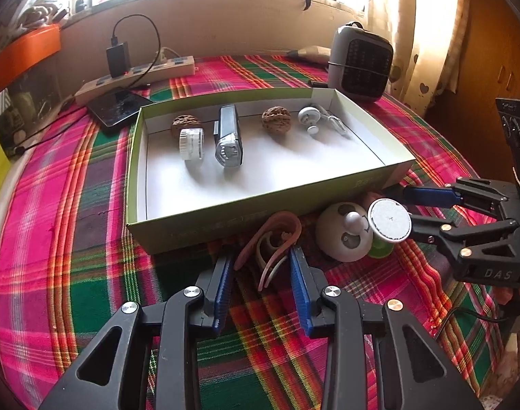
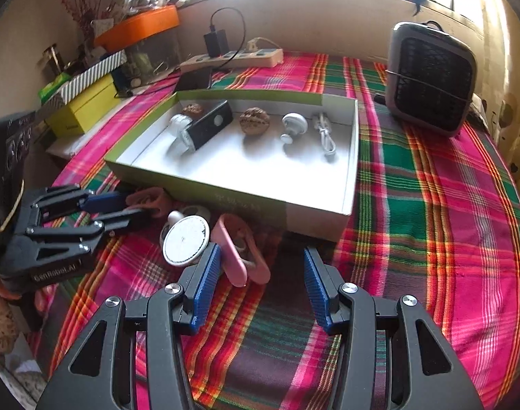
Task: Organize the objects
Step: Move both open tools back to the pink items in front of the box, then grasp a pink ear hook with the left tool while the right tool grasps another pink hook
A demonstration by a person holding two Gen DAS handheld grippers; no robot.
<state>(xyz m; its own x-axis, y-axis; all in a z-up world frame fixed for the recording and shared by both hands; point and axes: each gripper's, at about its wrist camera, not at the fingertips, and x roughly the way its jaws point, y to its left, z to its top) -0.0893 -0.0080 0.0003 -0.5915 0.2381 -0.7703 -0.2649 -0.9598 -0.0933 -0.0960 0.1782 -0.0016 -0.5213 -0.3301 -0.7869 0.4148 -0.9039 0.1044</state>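
- Box [image 1: 205,220]: shallow, green outside and white inside, on the plaid tablecloth [image 1: 89,239]. It holds two walnuts [image 1: 276,119], a white cap [image 1: 191,143], a dark bike light [image 1: 228,136], a white knob [image 1: 309,118] and a coiled white cable [image 2: 325,133].
- Pink clip [image 1: 270,246]: on the cloth at the box's near wall, 6 o'clock of it, between the pads of the left gripper [image 1: 263,273]. The jaws stand part open; whether the pads press on the clip cannot be told.
- Right gripper [image 2: 261,280]: jaws part open over bare cloth, holding nothing. A second pink clip [image 2: 239,256] lies just beside its left pad.
- Clutter at 3 o'clock of the first clip: a white round gadget [image 1: 345,232], then a white disc [image 1: 390,220], crowding that side.
- Behind the box at 12 o'clock: power strip [image 1: 137,78], phone [image 1: 118,107], small grey heater [image 1: 360,63].
- Right wrist view only: yellow box [image 2: 85,107] and orange-lidded tank [image 2: 140,30] at 10 o'clock.
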